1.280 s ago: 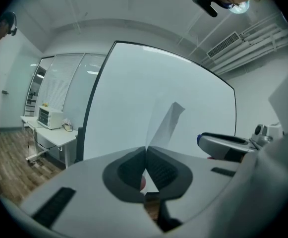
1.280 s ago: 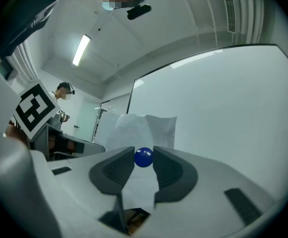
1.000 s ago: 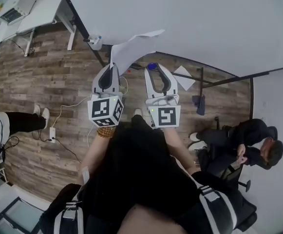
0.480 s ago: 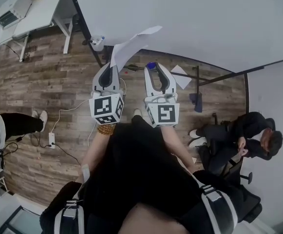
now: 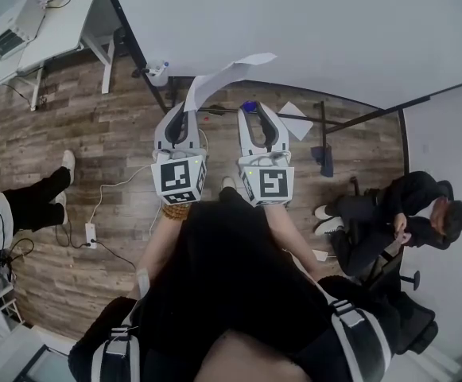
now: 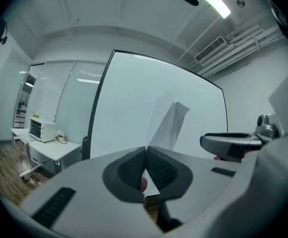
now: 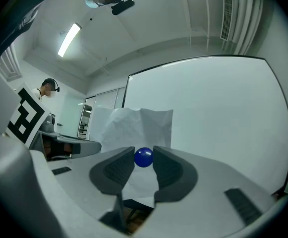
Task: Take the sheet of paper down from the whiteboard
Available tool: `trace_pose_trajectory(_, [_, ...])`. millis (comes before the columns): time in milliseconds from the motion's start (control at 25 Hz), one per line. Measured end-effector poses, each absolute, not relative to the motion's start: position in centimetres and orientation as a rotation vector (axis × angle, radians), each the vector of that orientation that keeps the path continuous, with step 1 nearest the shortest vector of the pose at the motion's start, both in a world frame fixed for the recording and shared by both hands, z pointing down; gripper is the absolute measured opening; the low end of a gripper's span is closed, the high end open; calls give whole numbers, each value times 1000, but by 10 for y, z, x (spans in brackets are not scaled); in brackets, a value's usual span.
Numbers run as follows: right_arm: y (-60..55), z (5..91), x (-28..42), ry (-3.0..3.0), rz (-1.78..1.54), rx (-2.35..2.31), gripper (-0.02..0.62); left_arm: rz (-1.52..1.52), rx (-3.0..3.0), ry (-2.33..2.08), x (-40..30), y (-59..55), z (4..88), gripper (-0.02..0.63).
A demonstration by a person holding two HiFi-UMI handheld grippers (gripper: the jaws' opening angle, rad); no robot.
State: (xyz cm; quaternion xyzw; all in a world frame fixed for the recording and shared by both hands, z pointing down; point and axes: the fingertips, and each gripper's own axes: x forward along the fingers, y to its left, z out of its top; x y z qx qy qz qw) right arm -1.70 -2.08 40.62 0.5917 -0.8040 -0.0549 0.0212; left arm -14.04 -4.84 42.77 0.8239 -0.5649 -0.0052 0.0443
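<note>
L gripper (image 6: pixel 145 155) clamped on paper (image 6: pixel 169 127); R gripper (image 7: pixel 144 163) apparently gripping blue ball (image 7: pixel 144 156).

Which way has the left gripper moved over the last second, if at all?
No. The left gripper stays just right of the whiteboard frame's lower end, shut on the paper.

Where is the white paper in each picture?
Head view: sheet of paper, top middle, sticking out of the left gripper.
Left gripper view: centre, pinched between the fingers.
Right gripper view: centre-left, behind the blue ball.
Shared landmark: the whiteboard behind it.
</note>
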Motion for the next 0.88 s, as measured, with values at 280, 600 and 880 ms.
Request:
trace_pose_trajectory(280, [-25, 404, -21, -2499, -158, 1833, 114, -4, 2515, -1724, -144, -54, 429, 8])
trace_pose_trajectory(600, [-25, 405, -17, -2485, -146, 1851, 114, -10, 2503, -1714, -146, -56, 430, 8])
trace_pose_trajectory(880, [-31, 405, -19, -2467, -152, 1860, 112, -26, 2493, -1709, -151, -62, 429, 8])
